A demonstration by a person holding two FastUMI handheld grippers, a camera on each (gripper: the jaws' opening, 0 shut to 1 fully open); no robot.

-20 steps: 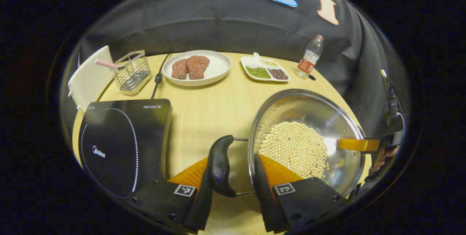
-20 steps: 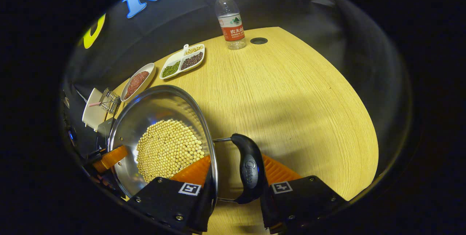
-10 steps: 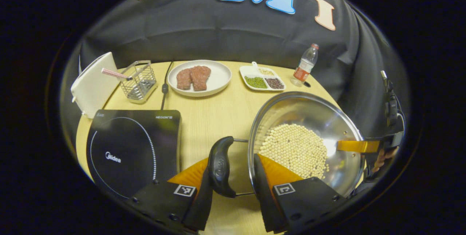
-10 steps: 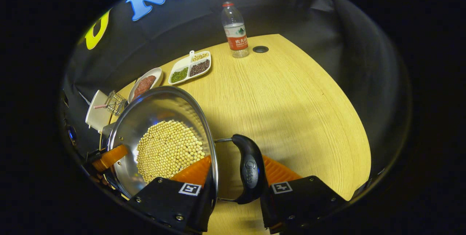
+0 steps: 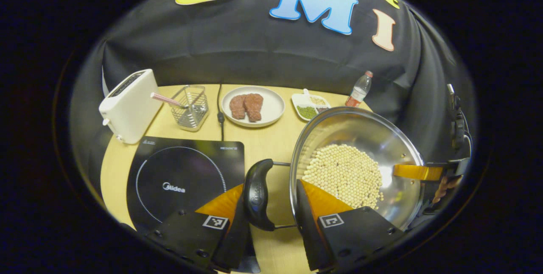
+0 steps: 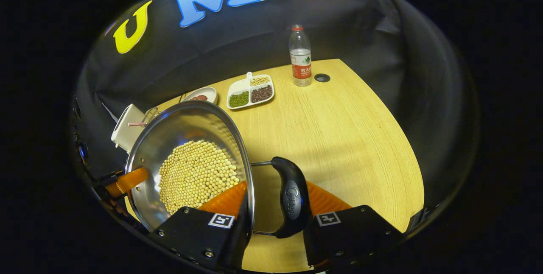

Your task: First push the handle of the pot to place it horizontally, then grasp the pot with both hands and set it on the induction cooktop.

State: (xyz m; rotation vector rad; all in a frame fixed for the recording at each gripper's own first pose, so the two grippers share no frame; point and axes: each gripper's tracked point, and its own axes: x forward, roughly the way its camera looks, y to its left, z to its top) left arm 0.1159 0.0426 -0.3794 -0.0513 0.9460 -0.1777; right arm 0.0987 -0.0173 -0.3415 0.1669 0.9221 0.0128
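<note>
A steel pot (image 5: 360, 138) holding pale beans (image 5: 343, 174) hangs above the wooden table. My left gripper (image 5: 270, 191) is shut across the pot's black handle (image 5: 256, 193) and the rim, one finger outside the handle, one inside the wall. In the right gripper view, my right gripper (image 6: 276, 193) is shut the same way on the pot (image 6: 186, 125) at its other black handle (image 6: 290, 197). The black induction cooktop (image 5: 182, 172) lies on the table to the left of the pot, partly under my left gripper.
A white toaster (image 5: 127, 104), a wire basket (image 5: 191, 106), a cord (image 5: 220, 113) and a plate (image 5: 275, 106) with meat stand behind the cooktop. A divided dish (image 6: 248, 75) and a water bottle (image 6: 300, 57) stand at the back of the table (image 6: 339, 138).
Both grippers have risen with the pot held between them, and the table has dropped away below. The pot has shifted left, so the cooktop now lies closer under my left gripper.
</note>
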